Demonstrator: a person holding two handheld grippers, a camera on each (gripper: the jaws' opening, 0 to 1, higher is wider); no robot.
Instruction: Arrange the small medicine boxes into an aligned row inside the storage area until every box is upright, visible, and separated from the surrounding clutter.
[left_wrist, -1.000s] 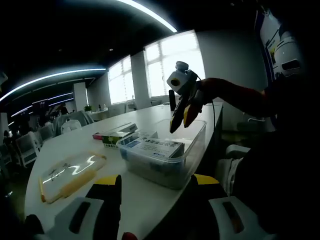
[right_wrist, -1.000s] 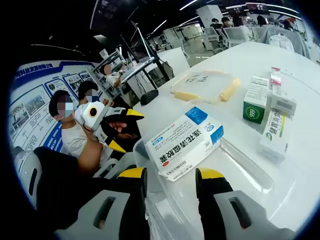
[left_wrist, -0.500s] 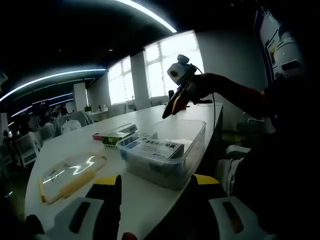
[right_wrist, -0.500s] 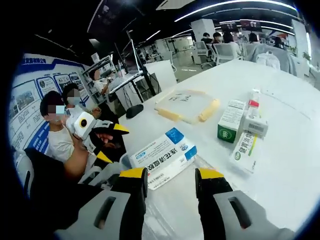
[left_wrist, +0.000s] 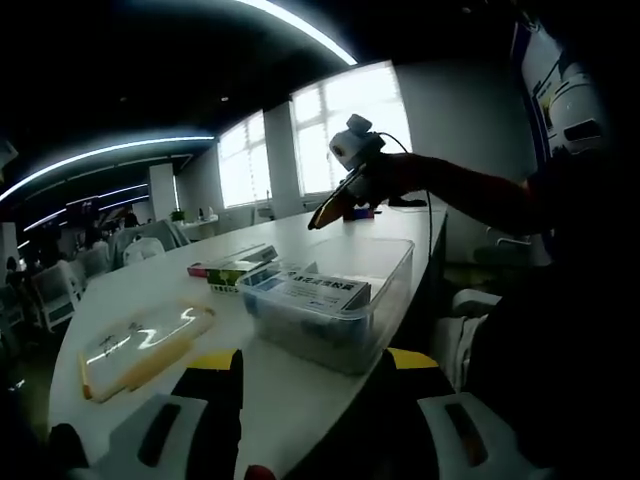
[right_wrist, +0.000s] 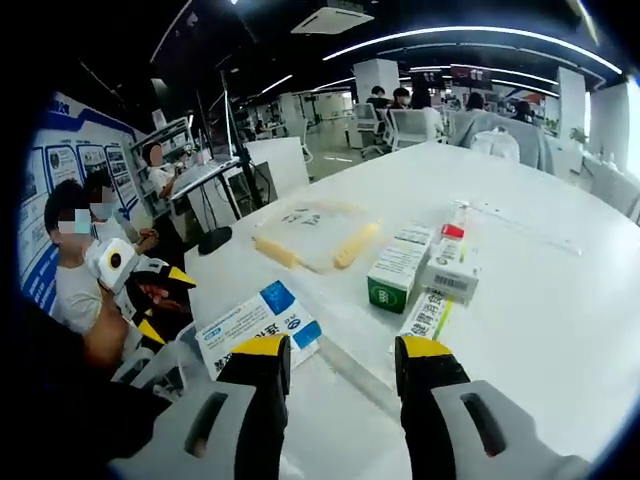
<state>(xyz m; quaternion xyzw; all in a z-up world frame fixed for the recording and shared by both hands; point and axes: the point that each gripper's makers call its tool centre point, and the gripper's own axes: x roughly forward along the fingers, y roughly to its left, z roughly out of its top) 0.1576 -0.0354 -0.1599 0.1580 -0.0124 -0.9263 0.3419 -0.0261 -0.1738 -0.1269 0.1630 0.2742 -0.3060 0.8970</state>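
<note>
The left gripper (left_wrist: 312, 372) has its jaws spread wide and holds nothing; it hangs low at the near edge of the white bench (left_wrist: 150, 290), short of a clear plastic bin (left_wrist: 345, 305). A flat blue-and-white medicine box (left_wrist: 310, 292) lies on its broad side in the bin. Beyond the bin, a few small boxes (left_wrist: 232, 267) lie together on the bench, and a clear lid with yellow edges (left_wrist: 145, 340) rests to the left.

The right gripper (right_wrist: 342, 362) is also wide apart and empty (its yellow tips frame the bin's rim (right_wrist: 350, 365)). In its view the blue-and-white box (right_wrist: 255, 318) sits just left of the jaws, a green-and-white box (right_wrist: 395, 270) stands upright further off, with a red-and-white box (right_wrist: 450, 270) just beside it and another long box (right_wrist: 428, 315) lying flat nearer.

In the left gripper view the right gripper (left_wrist: 335, 205) is raised above the bench past the bin; from there I cannot tell its jaw gap.
</note>
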